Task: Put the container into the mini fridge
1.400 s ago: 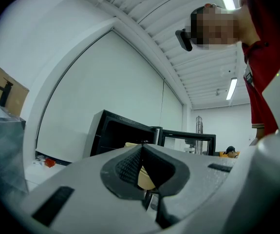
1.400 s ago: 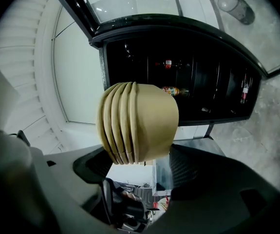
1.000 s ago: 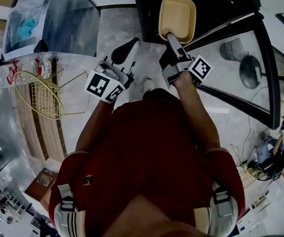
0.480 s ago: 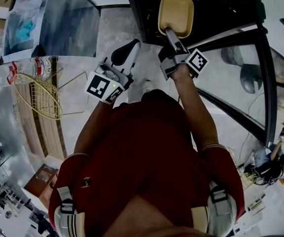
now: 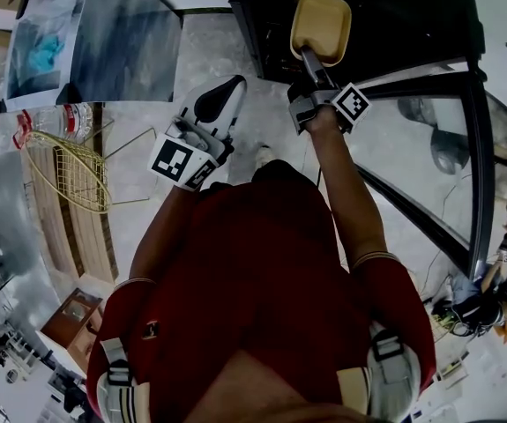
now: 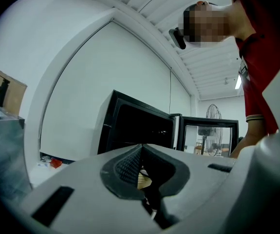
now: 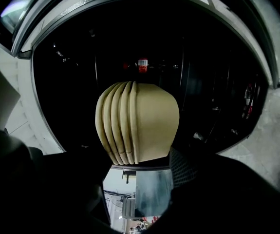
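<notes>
Container (image 7: pixel 137 123): clamped in my right gripper (image 5: pixel 309 58), at the mini fridge's (image 5: pixel 394 7) mouth.
Left gripper (image 5: pixel 220 98): closed, empty.
Remaining: set inside, release.

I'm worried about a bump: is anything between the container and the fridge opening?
Nothing visible. The door stands open, and the container, held by the right gripper, directly faces the dark inside of the fridge.

The left gripper (image 6: pixel 142 147) filled the lower edge, its ribbed dark pads (image 6: pixel 125 167) meeting at the tips with nothing between them. A tan sliver of the container (image 6: pixel 144 181) showed through the gap below. Beyond stood the black mini fridge (image 6: pixel 135 128), its door (image 6: pixel 209 120) swung open to the right. A person's red shirt (image 6: pixel 261 57) ran down the right edge.
</notes>
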The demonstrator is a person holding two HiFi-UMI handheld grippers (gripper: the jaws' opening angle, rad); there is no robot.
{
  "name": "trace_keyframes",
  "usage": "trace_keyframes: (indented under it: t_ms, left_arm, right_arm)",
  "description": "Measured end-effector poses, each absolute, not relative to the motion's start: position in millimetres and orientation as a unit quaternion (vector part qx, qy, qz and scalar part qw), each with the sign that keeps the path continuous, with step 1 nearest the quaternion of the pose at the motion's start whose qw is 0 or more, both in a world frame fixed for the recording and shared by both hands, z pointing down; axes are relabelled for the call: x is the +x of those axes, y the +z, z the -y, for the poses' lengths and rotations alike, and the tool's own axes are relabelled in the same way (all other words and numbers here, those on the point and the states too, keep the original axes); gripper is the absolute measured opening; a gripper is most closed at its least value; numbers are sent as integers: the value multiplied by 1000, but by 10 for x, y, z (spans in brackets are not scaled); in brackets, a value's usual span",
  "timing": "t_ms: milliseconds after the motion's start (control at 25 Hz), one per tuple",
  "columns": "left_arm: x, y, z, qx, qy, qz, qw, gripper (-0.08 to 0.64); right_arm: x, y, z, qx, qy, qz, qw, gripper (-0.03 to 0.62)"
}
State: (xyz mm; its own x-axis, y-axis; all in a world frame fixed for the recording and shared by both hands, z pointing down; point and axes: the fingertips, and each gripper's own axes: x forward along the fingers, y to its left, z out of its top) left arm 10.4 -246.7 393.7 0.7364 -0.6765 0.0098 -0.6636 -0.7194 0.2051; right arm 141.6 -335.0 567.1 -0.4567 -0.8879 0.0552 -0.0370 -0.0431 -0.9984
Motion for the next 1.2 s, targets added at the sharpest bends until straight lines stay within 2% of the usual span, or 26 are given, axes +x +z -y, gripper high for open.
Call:
trace_keyframes:
  t_ms: [600, 1200]
  left_arm:
    - [-160, 4061, 2569, 916, -26, 388, 99, 8]
    - [-109, 4102, 2709, 918, -18, 384, 94, 8]
  right_arm:
    - [1486, 5995, 3703, -399, -621, -568, 365, 362]
    - [1608, 6148, 4000, -406, -624, -549, 379, 362]
